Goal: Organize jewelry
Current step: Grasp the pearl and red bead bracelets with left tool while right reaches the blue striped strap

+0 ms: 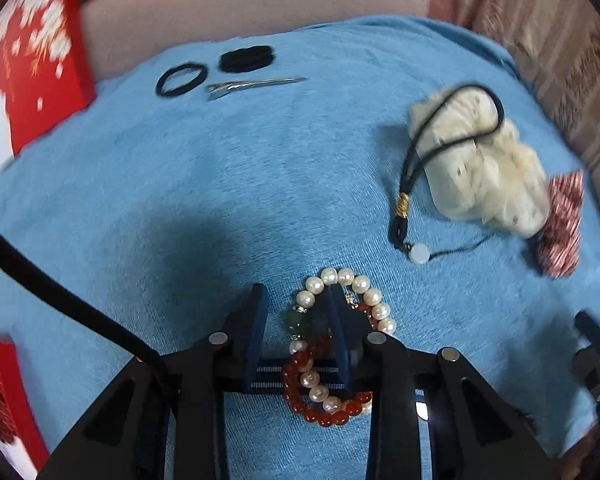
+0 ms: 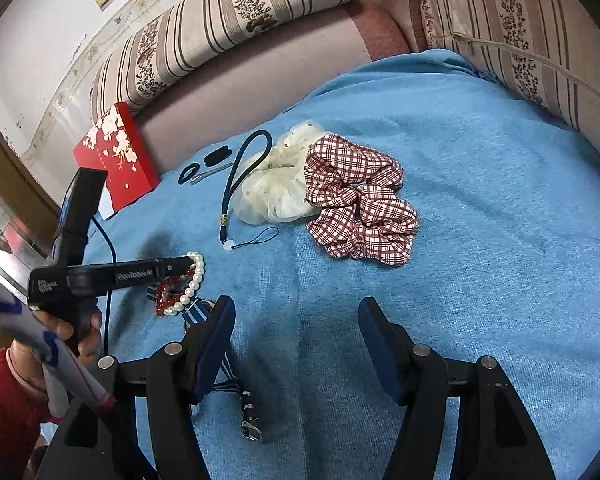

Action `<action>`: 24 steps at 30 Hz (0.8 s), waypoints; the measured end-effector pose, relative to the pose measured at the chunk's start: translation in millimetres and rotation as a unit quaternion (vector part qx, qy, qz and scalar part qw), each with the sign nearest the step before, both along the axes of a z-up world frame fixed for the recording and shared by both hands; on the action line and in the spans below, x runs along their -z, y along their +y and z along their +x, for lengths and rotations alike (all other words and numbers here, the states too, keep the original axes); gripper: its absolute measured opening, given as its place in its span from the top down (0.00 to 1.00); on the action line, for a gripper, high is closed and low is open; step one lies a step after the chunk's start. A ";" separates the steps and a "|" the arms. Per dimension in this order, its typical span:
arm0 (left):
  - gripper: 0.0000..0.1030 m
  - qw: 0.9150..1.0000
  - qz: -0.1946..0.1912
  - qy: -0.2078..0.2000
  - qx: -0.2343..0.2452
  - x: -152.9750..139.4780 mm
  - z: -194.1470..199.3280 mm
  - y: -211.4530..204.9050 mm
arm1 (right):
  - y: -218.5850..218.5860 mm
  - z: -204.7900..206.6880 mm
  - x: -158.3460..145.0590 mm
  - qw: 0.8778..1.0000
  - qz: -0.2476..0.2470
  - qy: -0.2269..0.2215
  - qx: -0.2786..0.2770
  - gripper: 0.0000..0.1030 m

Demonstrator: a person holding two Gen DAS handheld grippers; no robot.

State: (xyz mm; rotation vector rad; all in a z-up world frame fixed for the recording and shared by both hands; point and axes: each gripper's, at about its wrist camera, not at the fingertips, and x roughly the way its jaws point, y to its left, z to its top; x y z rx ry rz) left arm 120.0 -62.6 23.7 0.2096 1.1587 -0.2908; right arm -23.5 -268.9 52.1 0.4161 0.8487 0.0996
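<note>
A pearl bracelet (image 1: 364, 286) and a red bead bracelet (image 1: 296, 376) lie tangled on the blue towel (image 1: 180, 184), over a blue-and-white striped strap (image 1: 276, 374). My left gripper (image 1: 298, 300) is open right over them, its right finger inside the pearl loop and a green bead (image 1: 294, 320) between the fingers. In the right wrist view the left gripper (image 2: 180, 268) sits on the bracelets (image 2: 192, 284). My right gripper (image 2: 296, 312) is open and empty above bare towel. A black cord pendant (image 1: 410, 184) lies further back.
A cream scrunchie (image 2: 272, 188) and a red plaid scrunchie (image 2: 360, 200) lie mid-towel. Black hair ties (image 1: 182, 79) and a metal hair clip (image 1: 256, 86) lie at the far edge. A red flowered box (image 2: 116, 156) stands at far left. Striped cushions (image 2: 540, 40) border the towel.
</note>
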 end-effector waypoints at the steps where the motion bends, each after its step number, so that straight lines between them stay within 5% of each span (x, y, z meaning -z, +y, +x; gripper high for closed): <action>1: 0.73 1.000 0.015 -0.010 0.012 0.3 -3.7 -5.4 | 0.9 0.1 0.5 1.000 -0.001 0.001 -0.001 0.33; 3: 0.90 0.999 0.027 -0.015 0.029 0.4 -9.3 -13.2 | 0.7 0.3 1.0 1.000 -0.003 0.002 -0.001 0.33; 7: 0.90 0.999 0.026 -0.017 0.037 -4.4 -17.4 -18.9 | 0.6 1.3 1.5 1.000 -0.011 0.003 0.004 0.33; 19: 0.91 0.994 -0.105 -0.040 -0.013 -107.6 -92.2 72.4 | 7.2 2.0 6.7 0.999 -0.044 0.007 0.005 0.33; 24: 0.91 0.993 -0.101 -0.025 -0.061 -89.7 -124.4 122.9 | 15.8 -0.7 8.5 0.996 -0.084 0.007 0.007 0.33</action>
